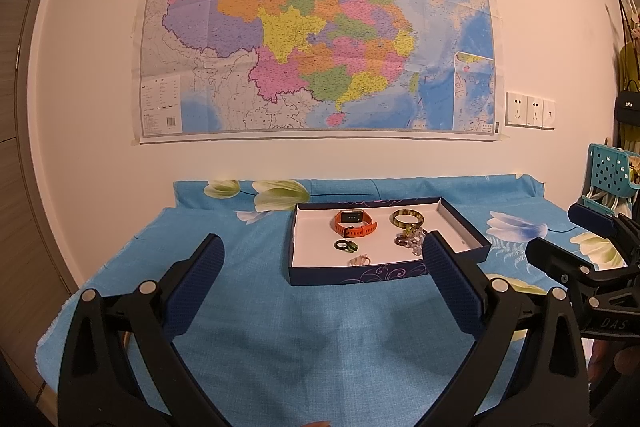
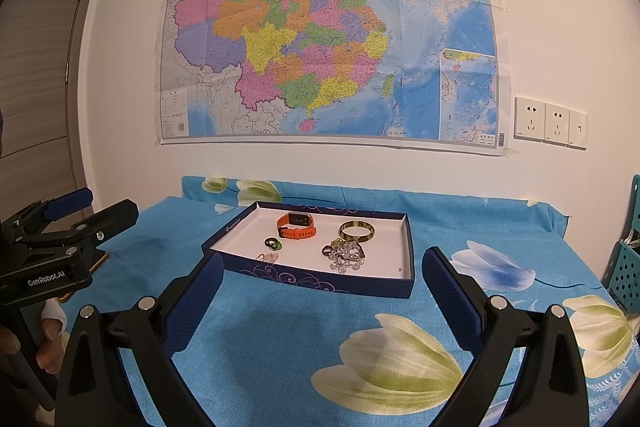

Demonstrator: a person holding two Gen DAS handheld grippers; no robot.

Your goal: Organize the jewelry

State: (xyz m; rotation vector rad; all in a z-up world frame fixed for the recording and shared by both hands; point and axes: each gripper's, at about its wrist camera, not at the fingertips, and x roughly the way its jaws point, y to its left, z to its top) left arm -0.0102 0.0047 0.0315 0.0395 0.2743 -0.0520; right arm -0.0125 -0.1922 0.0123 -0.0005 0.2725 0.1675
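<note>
Currently, the table (image 2: 280,327) carries a shallow box (image 2: 408,255) holding the watch (image 2: 296,227), bangle (image 2: 357,230), bead bracelet (image 2: 345,255) and dark ring (image 2: 273,243). Left gripper (image 1: 322,263) and right gripper (image 2: 320,279) hover near it, both released and empty. Risk: wide pads may snag neighbouring beads or push the light box.

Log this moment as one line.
left claw: open, empty | right claw: open, empty | box: holds watch, bangle, beads, rings | cloth: no jewelry seen
</note>
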